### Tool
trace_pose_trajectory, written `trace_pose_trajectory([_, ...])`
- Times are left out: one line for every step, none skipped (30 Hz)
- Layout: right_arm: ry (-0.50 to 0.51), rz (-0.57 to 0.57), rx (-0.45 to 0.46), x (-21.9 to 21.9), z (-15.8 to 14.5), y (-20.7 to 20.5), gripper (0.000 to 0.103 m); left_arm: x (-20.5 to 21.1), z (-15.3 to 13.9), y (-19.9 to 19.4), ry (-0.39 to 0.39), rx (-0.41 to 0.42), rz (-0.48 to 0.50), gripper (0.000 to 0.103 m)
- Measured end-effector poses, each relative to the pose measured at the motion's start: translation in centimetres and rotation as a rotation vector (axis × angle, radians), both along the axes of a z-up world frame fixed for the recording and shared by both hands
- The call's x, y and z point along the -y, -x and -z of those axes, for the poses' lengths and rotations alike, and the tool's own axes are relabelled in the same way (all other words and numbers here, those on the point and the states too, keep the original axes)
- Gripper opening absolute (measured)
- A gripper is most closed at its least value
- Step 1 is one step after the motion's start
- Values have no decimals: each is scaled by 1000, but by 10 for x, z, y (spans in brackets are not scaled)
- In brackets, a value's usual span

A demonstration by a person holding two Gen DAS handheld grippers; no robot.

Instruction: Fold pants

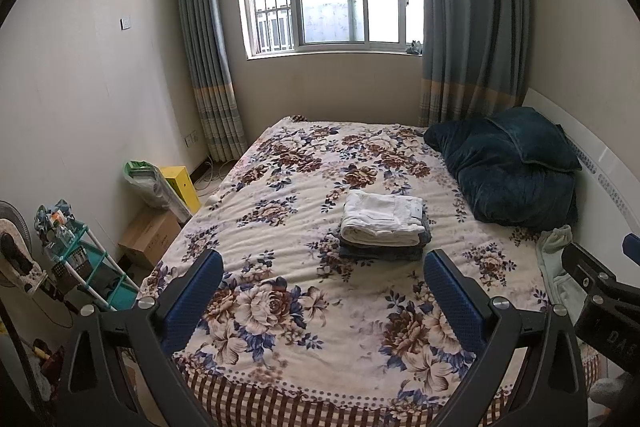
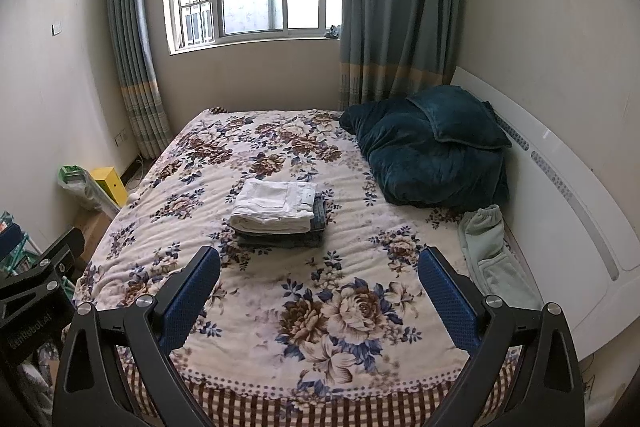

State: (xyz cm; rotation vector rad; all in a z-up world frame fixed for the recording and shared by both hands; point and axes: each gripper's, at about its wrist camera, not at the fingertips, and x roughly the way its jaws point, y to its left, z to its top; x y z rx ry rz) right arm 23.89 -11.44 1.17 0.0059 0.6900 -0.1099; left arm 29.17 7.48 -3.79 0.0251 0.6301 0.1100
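A stack of folded pants lies mid-bed: white pants (image 1: 382,217) (image 2: 274,205) on top of folded dark denim (image 1: 380,251) (image 2: 280,239). Unfolded pale green pants (image 1: 554,259) (image 2: 490,255) lie crumpled at the bed's right edge by the headboard. My left gripper (image 1: 324,261) is open and empty, held above the near end of the bed, short of the stack. My right gripper (image 2: 319,259) is open and empty, to the right of the left one, also short of the stack. The right gripper's body shows at the right edge of the left wrist view (image 1: 600,291).
The bed has a floral blanket (image 1: 280,227) (image 2: 224,163). A dark teal quilt and pillow (image 1: 512,167) (image 2: 436,151) sit at the far right against the white headboard (image 2: 560,187). A cardboard box (image 1: 150,237), yellow box (image 1: 182,183) and teal rack (image 1: 88,267) stand on the floor left.
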Motion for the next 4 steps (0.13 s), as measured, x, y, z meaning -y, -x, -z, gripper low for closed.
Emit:
trace_pose_trajectory([-1, -2, -1, 0, -1, -2, 101, 0, 0, 0, -4, 2, -1, 103])
trace_pose_trajectory([-3, -2, -1, 1, -2, -1, 101, 0, 0, 0, -7, 5, 1, 103])
trace_pose_trajectory([1, -2, -1, 1, -2, -1, 101, 1, 0, 1, -7, 7, 5, 103])
trace_pose_trajectory([1, -3, -1, 2, -3, -2, 101, 2, 0, 2, -7, 7, 4, 103])
